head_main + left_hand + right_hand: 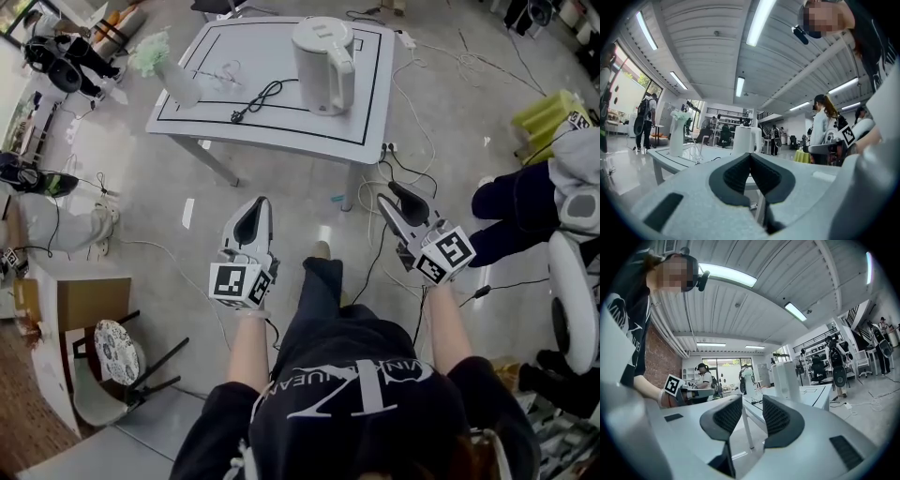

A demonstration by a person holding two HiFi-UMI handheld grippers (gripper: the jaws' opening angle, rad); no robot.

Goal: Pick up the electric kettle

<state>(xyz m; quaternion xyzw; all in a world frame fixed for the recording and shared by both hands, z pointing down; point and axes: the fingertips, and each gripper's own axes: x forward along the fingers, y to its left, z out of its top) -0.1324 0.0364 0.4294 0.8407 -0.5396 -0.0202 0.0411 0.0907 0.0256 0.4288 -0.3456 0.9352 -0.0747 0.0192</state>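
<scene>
The white electric kettle (323,64) stands upright at the far right part of the white table (281,131), its handle turned toward me and its black cord (258,101) lying to its left. Both grippers hang over the floor, short of the table's near edge. My left gripper (253,208) is shut with nothing between its pads; in its own view the jaws (750,155) meet, with the kettle (745,139) far ahead. My right gripper (394,194) is open and empty. The right gripper view has the kettle (786,380) beyond the gap between its pads (752,409).
A white vase with a green plant (173,75) stands on the table's left side. A seated person (525,202) is at the right, and a chair (112,361) and a cardboard box (80,305) at the lower left. Cables trail on the floor by the table leg (352,183).
</scene>
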